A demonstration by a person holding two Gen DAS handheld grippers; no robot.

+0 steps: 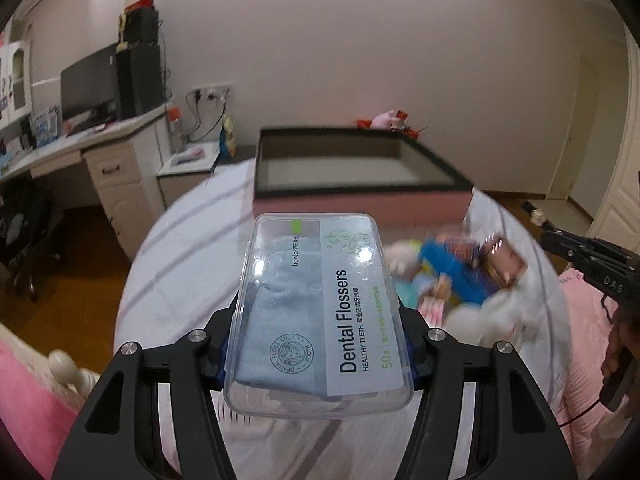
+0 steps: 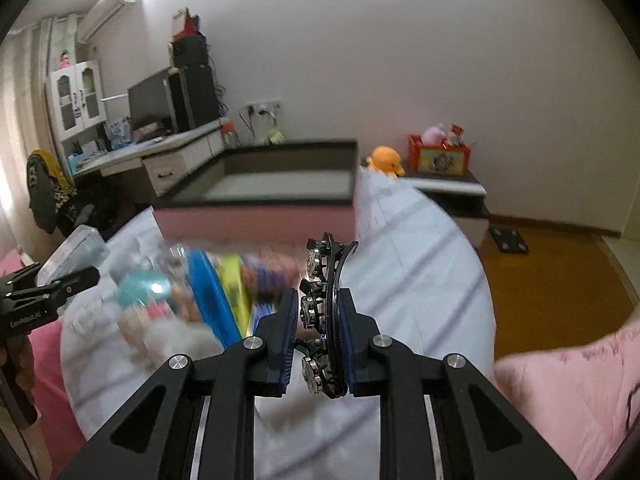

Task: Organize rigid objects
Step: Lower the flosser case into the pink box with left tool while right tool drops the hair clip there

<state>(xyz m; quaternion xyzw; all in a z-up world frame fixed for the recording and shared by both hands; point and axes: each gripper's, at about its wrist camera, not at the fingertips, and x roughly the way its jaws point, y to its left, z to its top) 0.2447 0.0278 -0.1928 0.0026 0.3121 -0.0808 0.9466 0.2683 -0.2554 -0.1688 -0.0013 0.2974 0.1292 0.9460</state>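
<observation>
The left gripper (image 1: 316,344) is clamping the floss box (image 1: 316,312) lengthwise, the right gripper (image 2: 318,344) is pinching a shaver head (image 2: 324,320); the bin (image 1: 352,168) is lying ahead at the bed's (image 1: 180,240) far edge.

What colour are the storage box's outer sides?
Pink, with a dark rim, on the storage box; clearest in the right wrist view.

Glossy clear plastic floss box (image 1: 316,312); wood floor (image 2: 560,280).
</observation>
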